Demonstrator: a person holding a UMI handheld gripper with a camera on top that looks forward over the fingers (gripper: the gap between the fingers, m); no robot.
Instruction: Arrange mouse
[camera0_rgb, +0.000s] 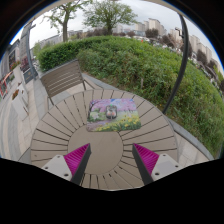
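A round slatted wooden table (60, 128) stands outdoors. A rectangular mouse mat (114, 115) with a purple flower picture lies on it, beyond my fingers. No mouse shows anywhere in view. My gripper (112, 158) hovers above the near part of the table, with the fingers wide apart and nothing between them. The magenta pads (77, 157) face bare table slats.
A wooden chair (62, 78) stands at the table's far left side. A green hedge (140, 60) runs behind the table. A dark pole (183, 55) rises at the right. Paved ground (12, 125) lies to the left, with trees and buildings far off.
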